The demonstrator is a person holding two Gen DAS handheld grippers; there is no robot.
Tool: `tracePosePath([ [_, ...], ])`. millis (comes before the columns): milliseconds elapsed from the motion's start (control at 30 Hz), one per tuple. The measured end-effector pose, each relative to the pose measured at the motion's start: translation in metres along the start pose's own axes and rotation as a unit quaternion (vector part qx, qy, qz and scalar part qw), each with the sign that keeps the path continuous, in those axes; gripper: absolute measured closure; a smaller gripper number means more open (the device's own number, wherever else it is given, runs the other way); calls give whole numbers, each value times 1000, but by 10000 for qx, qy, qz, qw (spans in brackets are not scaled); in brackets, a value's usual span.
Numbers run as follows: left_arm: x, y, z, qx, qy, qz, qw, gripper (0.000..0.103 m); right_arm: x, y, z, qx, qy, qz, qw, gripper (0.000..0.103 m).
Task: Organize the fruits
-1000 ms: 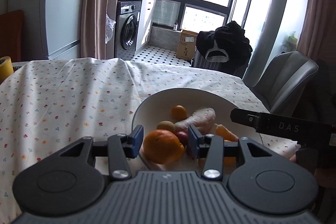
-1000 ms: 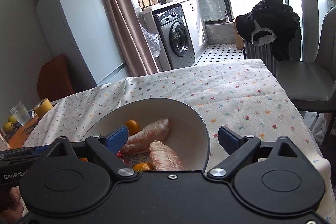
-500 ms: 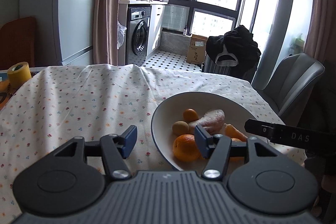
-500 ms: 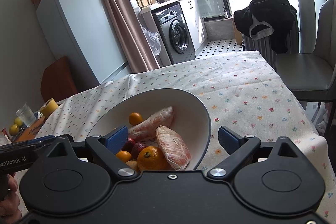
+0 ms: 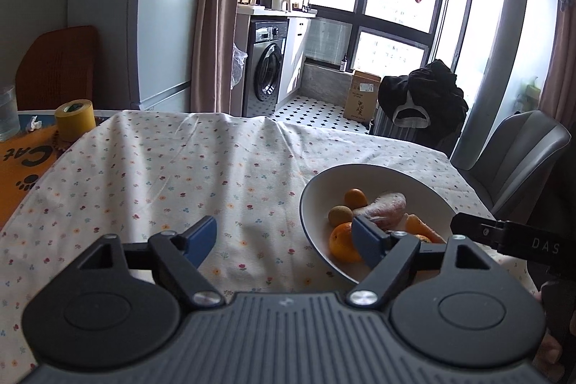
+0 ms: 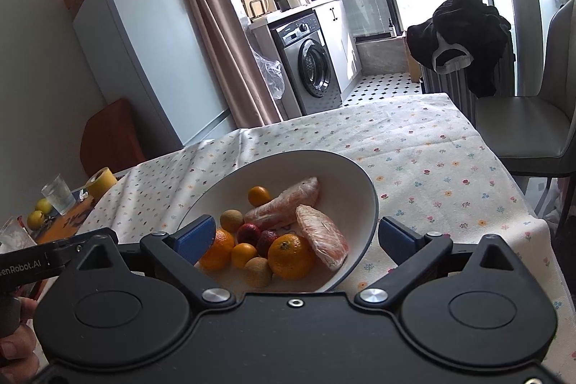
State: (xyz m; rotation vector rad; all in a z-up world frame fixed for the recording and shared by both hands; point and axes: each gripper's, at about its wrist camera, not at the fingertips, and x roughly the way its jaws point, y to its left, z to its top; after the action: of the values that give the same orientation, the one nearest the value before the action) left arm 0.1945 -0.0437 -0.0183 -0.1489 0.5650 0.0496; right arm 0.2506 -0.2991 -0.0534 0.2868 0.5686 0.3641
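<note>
- My left claw (image 5: pixel 284 238) gapes wide and empty above the floral tablecloth (image 5: pixel 180 168); its right finger (image 5: pixel 367 240) overlaps the near rim of the white bowl (image 5: pixel 424 182) in view; whether it touches, I cannot tell.
- My right claw (image 6: pixel 297 236) is also spread wide, carrying nothing; it straddles the bowl from the near side.
- Fruit all sits inside the bowl: two big oranges (image 6: pixel 291 256), a small mandarin (image 6: pixel 259 196), wrapped pomelo wedges (image 6: pixel 322 236), a kiwi (image 6: pixel 231 220), dark red fruits (image 6: pixel 248 233); no loose fruit on the cloth that I can see.
- Risk: the pile leans on itself; nudging one orange could roll the small round ones.
- Risk: the bowl sits near the table's right edge; a finger catching the rim could drag or tip it, the cloth sliding with it.
- Risk: both claws crowd the same bowl; they could collide.
- Risk: cling wrap on the pomelo looks slippery; a pinch may skid.
</note>
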Motion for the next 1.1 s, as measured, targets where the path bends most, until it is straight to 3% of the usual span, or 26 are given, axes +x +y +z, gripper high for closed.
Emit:
tracePosePath([
  [400, -37, 16, -5, -82, -125, 213, 9997, 12, -34, 33, -3, -376, -63, 96, 9992, 0],
  [1100, -103, 26, -19, 105, -190, 394, 9990, 6, -93, 67, -14, -765, -124, 210, 9968, 0],
])
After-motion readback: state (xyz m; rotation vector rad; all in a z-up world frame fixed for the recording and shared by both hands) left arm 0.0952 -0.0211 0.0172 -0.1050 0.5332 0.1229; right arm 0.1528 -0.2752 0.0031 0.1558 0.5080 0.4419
